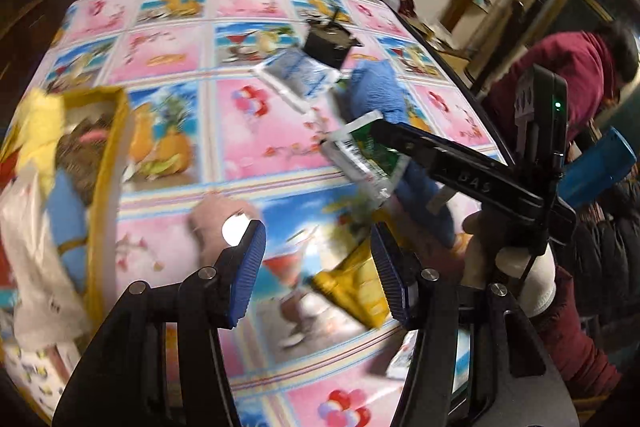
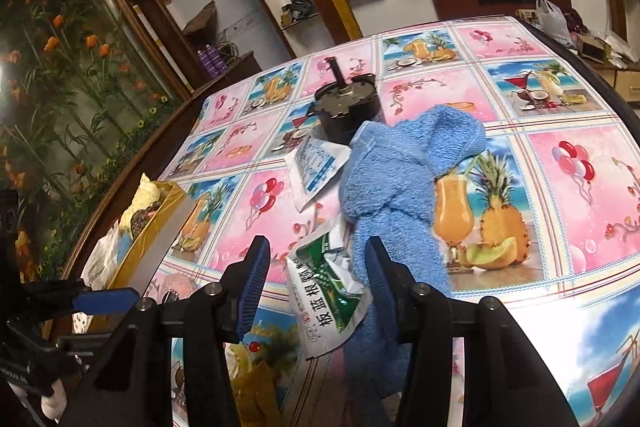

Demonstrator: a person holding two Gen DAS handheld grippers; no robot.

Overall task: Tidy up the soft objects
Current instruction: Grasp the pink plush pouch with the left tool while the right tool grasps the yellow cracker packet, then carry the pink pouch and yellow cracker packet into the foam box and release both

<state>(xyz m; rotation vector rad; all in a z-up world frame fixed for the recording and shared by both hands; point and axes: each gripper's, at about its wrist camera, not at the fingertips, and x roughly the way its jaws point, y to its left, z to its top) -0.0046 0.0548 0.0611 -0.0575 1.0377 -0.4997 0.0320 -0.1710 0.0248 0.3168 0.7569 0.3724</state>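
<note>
A blue towel (image 2: 396, 187) lies crumpled mid-table; it also shows in the left wrist view (image 1: 376, 95). A green-and-white sachet (image 2: 328, 295) lies partly on it, between my open right gripper's (image 2: 316, 291) fingers; in the left wrist view the sachet (image 1: 360, 155) sits under that gripper's arm. A blue-and-white sachet (image 2: 316, 167) lies beside the towel. My left gripper (image 1: 320, 271) is open and empty above a yellow packet (image 1: 352, 287). A pink fluffy thing (image 1: 216, 223) lies by its left finger. A gold box (image 1: 108, 187) at the left holds several soft items.
A black round metal part (image 2: 346, 115) with an upright shaft stands behind the towel. The patterned tablecloth (image 2: 560, 187) covers the table. A person in a red jacket (image 1: 560, 75) is beyond the table's right edge. Shelves line the far wall.
</note>
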